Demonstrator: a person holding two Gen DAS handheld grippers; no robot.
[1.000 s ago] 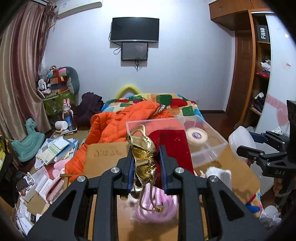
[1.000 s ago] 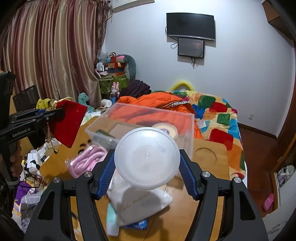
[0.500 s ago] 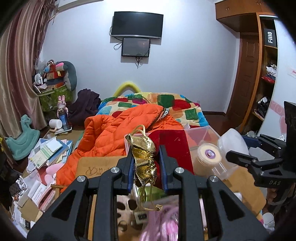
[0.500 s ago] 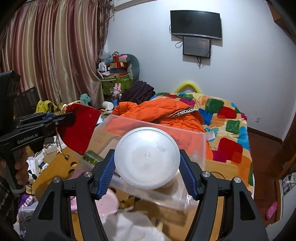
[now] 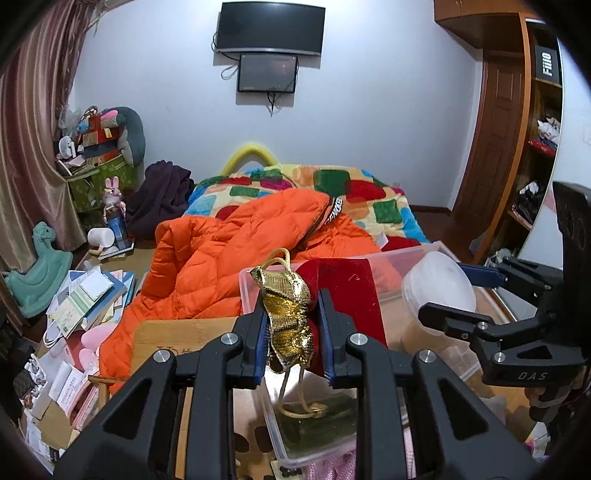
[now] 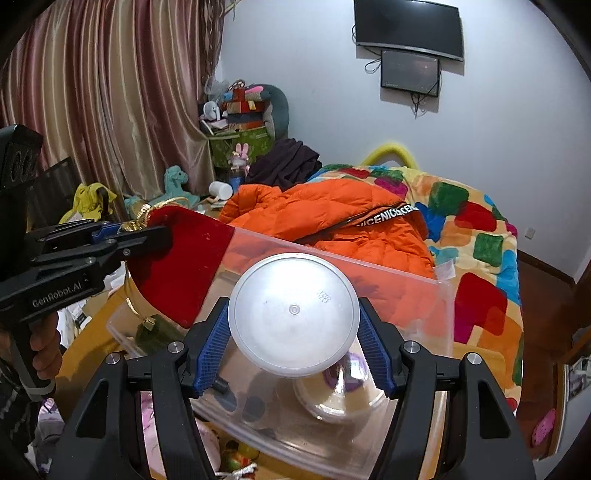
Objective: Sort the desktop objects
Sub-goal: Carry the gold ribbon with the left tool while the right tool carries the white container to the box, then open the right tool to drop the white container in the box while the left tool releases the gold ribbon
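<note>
- The left gripper (image 5: pixel 291 332), at lower centre of the left wrist view, is clamped on a red velvet pouch with a gold top (image 5: pixel 288 317); its gold drawstring (image 5: pixel 295 402) dangles below the fingers.
- In the right wrist view the same pouch (image 6: pixel 181 273) sits at centre left, its red body hanging over the near left corner of the clear plastic bin (image 6: pixel 441 314).
- The right gripper (image 6: pixel 293 341), at lower centre of that view, is closed on a round translucent plastic lid (image 6: pixel 293 314), blue pads touching its rim on both sides.
- In the left wrist view the lid (image 5: pixel 439 291) and the right gripper (image 5: pixel 461 295) appear at centre right, above the bin's (image 5: pixel 247 291) right part.
- A roll of tape (image 6: pixel 343 391) lies inside the bin, just below the lid in the frame.
- A dark green object (image 5: pixel 317 424) lies in the bin under the drawstring.
- Behind the bin, an orange puffer jacket (image 5: pixel 229 266) spreads across a bed with a patchwork quilt (image 5: pixel 369 199).
- A wall-mounted TV (image 5: pixel 269 26) hangs at upper centre.
</note>
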